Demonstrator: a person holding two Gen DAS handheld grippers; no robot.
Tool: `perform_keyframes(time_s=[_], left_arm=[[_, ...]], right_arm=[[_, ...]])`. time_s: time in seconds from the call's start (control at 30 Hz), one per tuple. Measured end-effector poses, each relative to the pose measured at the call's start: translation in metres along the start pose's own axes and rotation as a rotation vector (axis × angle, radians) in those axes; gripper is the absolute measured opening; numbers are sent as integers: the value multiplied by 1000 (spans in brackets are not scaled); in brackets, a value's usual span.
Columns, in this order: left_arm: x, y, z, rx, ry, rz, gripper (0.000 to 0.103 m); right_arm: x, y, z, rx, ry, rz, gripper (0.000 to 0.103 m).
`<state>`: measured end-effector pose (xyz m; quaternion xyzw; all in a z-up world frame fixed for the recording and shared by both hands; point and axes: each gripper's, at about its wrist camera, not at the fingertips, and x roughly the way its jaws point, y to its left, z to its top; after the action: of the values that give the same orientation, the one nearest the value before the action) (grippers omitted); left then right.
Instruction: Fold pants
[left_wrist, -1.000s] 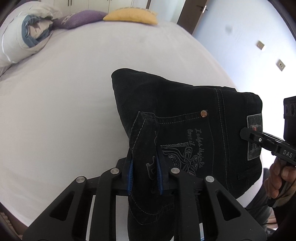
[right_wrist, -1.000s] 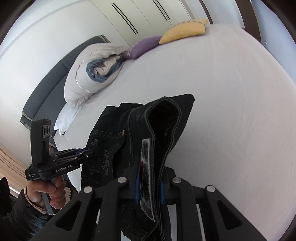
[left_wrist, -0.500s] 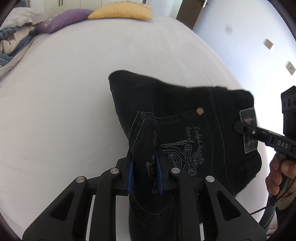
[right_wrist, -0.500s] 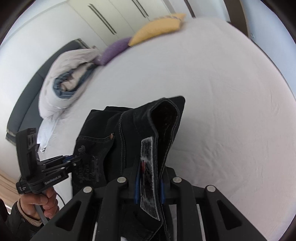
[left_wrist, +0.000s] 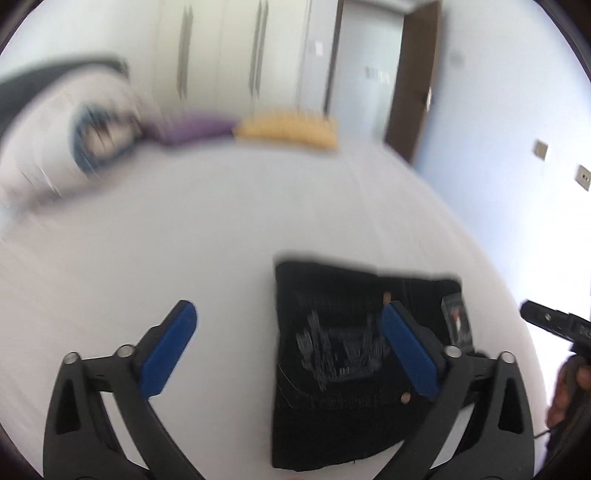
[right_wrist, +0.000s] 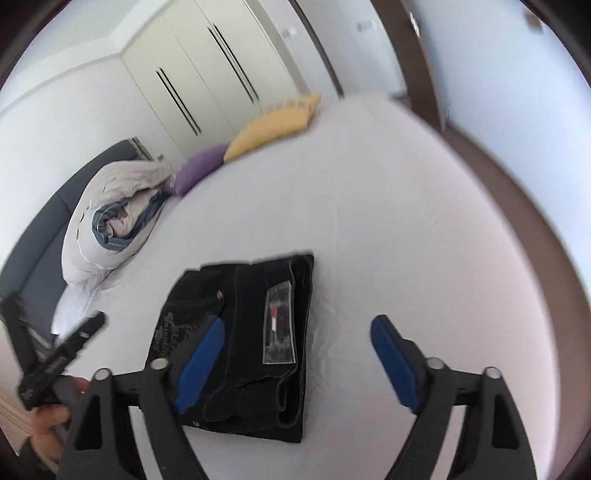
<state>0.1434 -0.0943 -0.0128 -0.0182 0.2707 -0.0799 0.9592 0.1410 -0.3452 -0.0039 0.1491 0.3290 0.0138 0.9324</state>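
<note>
Folded pants (right_wrist: 243, 343) on the bed (right_wrist: 406, 229), pillows (right_wrist: 273, 125) at its far edge, duvet (right_wrist: 110, 221) left

Matt black denim pants (right_wrist: 240, 343) lie on a smooth white cloth sheet (right_wrist: 406, 240).

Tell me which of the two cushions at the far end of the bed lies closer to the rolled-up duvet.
The purple cushion: it sits right beside the rolled duvet, while the yellow cushion lies beyond it, toward the door side.
</note>
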Motion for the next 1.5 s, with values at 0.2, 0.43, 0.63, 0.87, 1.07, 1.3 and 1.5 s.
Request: perform_keyframes(time_s=[0.2,0.43,0.63,0.87,1.07,1.3,1.5], left_arm=[[-111,-17,35,99,-350,184,103],[-228,-25,50,158,-400,141,103],[-262,-31,51,161,-270,139,103],[-221,-32,10,59,6,124,103],[-170,-23,-24,-5,167,105,103],[-156,-24,-36,14,242,97,103],[-154,-25,-37,19,262,88,103]], right_arm=[[-112,54,5,-159,-288,-118,103],[-226,102,20,-244,-495,-164,103],[-268,129,15,-264,-480,-186,103],[-233,127,-19,-194,-299,-185,103],[-192,115,-48,-128,-126,-187,103],[-171,118,-53,-157,-58,-204,103],[-167,120,-51,-170,-31,-207,103]])
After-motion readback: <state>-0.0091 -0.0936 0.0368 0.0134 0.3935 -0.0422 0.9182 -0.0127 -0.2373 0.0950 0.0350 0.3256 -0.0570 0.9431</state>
